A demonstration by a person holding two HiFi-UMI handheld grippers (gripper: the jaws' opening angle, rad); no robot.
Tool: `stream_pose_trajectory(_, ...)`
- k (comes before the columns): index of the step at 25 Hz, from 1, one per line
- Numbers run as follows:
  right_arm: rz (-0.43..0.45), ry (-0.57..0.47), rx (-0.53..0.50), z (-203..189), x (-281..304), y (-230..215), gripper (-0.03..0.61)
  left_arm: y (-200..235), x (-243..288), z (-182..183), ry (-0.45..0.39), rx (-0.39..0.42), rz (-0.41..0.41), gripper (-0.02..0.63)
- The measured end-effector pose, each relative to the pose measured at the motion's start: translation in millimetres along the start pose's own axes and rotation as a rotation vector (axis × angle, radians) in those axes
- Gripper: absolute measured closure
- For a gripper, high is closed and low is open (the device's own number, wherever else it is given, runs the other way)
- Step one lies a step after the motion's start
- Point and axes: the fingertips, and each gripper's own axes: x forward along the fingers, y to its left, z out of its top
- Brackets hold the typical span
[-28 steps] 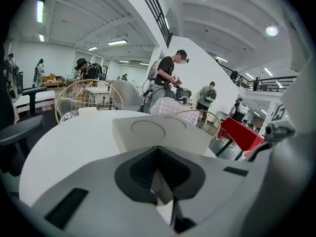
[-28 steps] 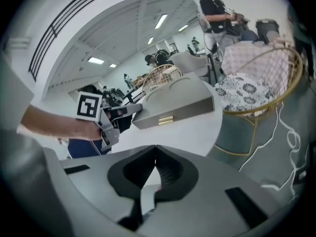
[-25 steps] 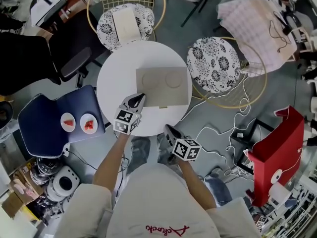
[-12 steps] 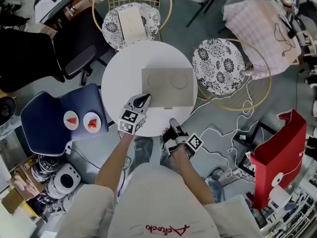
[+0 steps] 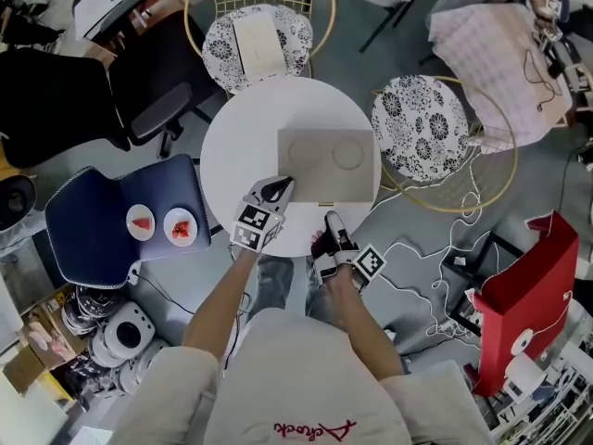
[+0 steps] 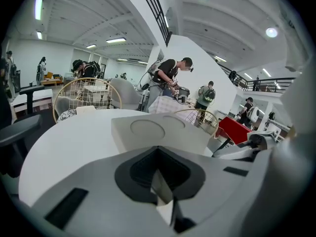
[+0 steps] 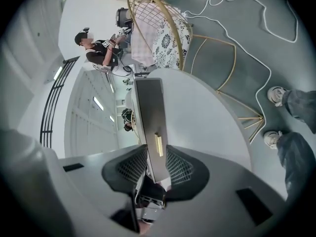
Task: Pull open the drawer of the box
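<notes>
Round white table [image 5: 232, 151], set at centre. One wire chair with patterned cushion [image 5: 258, 40] is placed beyond it, another [image 5: 422, 128] to its right. Two plates of red food [image 5: 141, 222] are laid on a navy seat [image 5: 93, 221]. A red bin [image 5: 523, 290] and white cables [image 5: 422, 248] are seen on the floor.

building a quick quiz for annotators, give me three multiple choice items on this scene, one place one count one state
1. Where does the box stand? A on the blue chair; B on the white table; C on the floor.
2. How many circles mark the box's top? A two; B one; C four.
3. How are the jaws of the right gripper? A shut on a cable; B shut on a plate; C apart.
Key: 1 B, it rests on the tabletop; 2 A, two sit side by side; 3 C, a gap shows, the drawer handle ahead.
</notes>
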Motion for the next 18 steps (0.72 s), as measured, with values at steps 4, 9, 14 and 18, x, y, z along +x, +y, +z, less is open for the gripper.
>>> stream_pose_trajectory(4, 0.002, -0.014, -0.015, 6, 11, 3, 0.462, -2, -2, 4, 0.022, 0.012, -0.004, 0.603)
stream_pose_trajectory(9, 0.001, -0.010, -0.021, 5, 16, -1, 0.463, 1, -1, 2, 0.009, 0.006, -0.011, 0.603)
stream_pose_trajectory(14, -0.004, -0.024, -0.034, 8, 22, -3, 0.519, 0, 0, 1, 0.009, 0.012, -0.019, 0.603)
stream_pose_trajectory(18, 0.006, -0.024, -0.050, 8, 23, -3, 0.540, 1, 0, 1, 0.007, 0.010, -0.019, 0.602)
